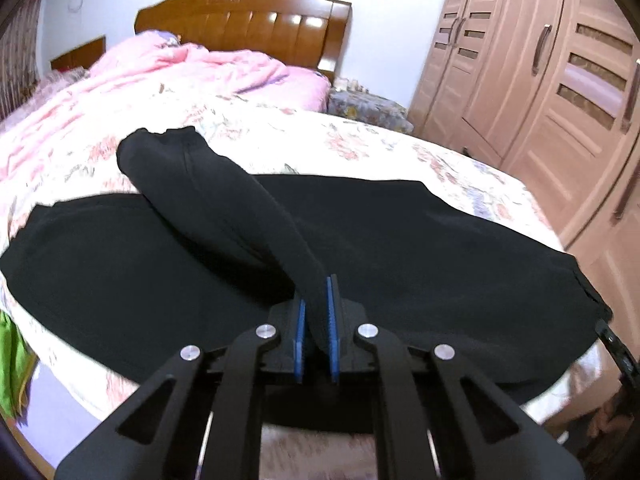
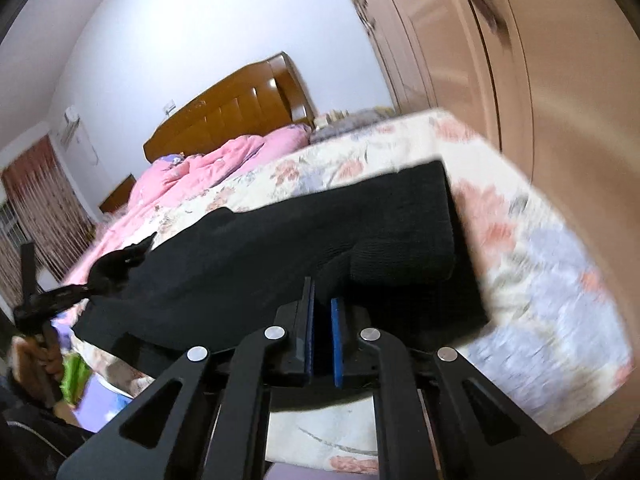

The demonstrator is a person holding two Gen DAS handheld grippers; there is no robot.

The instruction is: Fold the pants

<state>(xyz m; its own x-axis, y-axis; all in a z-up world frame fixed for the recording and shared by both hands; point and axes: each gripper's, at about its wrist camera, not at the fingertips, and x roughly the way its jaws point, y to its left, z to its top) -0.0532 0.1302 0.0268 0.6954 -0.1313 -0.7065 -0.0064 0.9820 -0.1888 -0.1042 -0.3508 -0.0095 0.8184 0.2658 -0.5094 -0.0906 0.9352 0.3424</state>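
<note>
A: Where are the black pants (image 1: 400,248)?

B: Spread flat across the near part of the bed (image 1: 360,140), long axis running roughly 9 to 3 o'clock in the left wrist view. One part is lifted off the flat layer, a raised band of fabric running from the left gripper (image 1: 317,312) up toward 11 o'clock, its far end draped back on the bed.

A: Left gripper state?

B: Jaws nearly closed, blue pads clamped on that raised band. Fabric fills the gap between them.

A: Right gripper (image 2: 322,320)?

B: Jaws close together, narrow gap. Black cloth sits right at the pad tips, a thick bunched fold just past them at 1 o'clock. It looks pinched on the pants edge, but the view is blurred, so I can't tell for certain.

A: Which end does each have?

B: Judging by the right wrist view, right is at the end nearest the wardrobe (image 1: 540,80), where a squared-off hem-like edge shows at 1 o'clock. Left gripper appears in that view far out at 9 o'clock, so left is at the opposite end. Can't tell waist from cuffs.

A: What does the next move turn on?

B: My read: a fold along the long axis. The lifted band points 11 o'clock from the left gripper, skewed from the 9–3 axis of the flat layer. Left is already holding it, so left carries it over. Risk: if the skew stays, edges won't line up.
</note>
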